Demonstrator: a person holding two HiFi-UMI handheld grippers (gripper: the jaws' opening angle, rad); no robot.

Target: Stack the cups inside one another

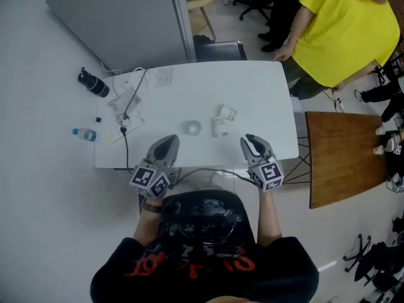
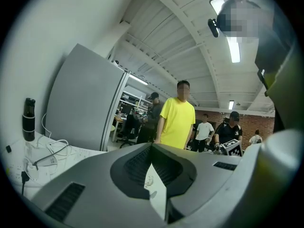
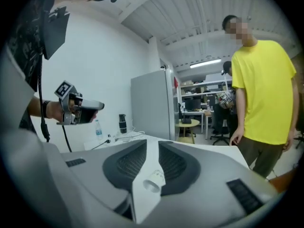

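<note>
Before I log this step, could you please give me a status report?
Left tool shut, empty. Right tool opening, empty. Cups loose on table, none nested. Nothing between tools and cups.

A white desk [image 1: 252,87] carries one paper cup [image 1: 192,127], a tipped cup [image 1: 219,128] beside it, another tipped cup [image 1: 228,113], and tangled cables [image 1: 128,106] at its left end.

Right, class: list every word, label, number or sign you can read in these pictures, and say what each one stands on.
No text here can be read.
Black shirt: red print, too distorted to read.
Water bottle: label too small.
Cup: faint print, blurred.
Left marker cube and right marker cube: square patterns only, no words.
</note>
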